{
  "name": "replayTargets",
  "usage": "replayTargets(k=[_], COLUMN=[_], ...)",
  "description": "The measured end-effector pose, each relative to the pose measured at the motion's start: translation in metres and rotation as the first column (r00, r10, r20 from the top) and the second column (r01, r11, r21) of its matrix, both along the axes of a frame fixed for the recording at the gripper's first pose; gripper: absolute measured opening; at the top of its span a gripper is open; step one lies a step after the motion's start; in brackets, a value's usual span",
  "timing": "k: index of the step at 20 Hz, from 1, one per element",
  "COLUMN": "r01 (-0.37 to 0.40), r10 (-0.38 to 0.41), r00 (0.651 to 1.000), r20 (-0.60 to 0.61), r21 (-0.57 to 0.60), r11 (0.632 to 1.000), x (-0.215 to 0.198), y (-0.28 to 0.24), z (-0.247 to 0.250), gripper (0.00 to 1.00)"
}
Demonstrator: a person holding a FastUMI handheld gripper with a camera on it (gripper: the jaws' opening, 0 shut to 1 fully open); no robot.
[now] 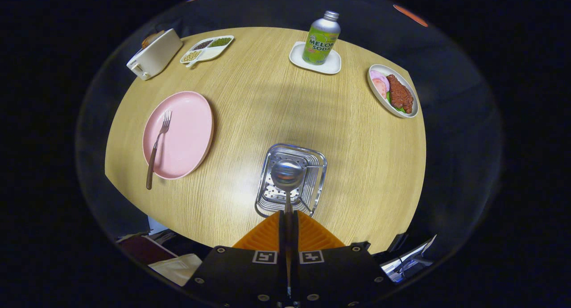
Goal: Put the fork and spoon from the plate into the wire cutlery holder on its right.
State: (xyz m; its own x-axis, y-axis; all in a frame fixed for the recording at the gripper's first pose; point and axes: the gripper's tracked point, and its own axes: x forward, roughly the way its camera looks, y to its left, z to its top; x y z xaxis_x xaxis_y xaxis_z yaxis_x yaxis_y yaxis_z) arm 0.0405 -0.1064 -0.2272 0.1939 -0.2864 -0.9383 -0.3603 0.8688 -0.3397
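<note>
My gripper (288, 219) is shut on the handle of a metal spoon (287, 175). The spoon's bowl sticks out ahead of the fingers and hangs over the wire cutlery holder (317, 172), a shiny rectangular metal basket with a perforated floor. To the holder's left lies a pink plate (187, 134). On that plate rests a fork (159, 141) with a brown handle; its tines point away from me and its handle end overhangs the plate's near rim.
On the round wooden table (267, 98) stand a white toaster (155, 54), a divided dish of beans (207, 48), a melon soda bottle (321, 38) on a white coaster, and a plate of meat and ham (393, 96) at the right.
</note>
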Motion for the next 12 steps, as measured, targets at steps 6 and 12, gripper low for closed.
replayTargets(k=[6, 12], r01=[-0.002, -0.034], r10=[0.003, 0.032], r00=[0.999, 0.997], r20=[-0.037, 0.064], r21=[0.02, 0.033], r11=[1.0, 0.999], x=[0.005, 0.023], y=[0.006, 0.016], z=[-0.008, 0.008], gripper=[0.07, 0.22])
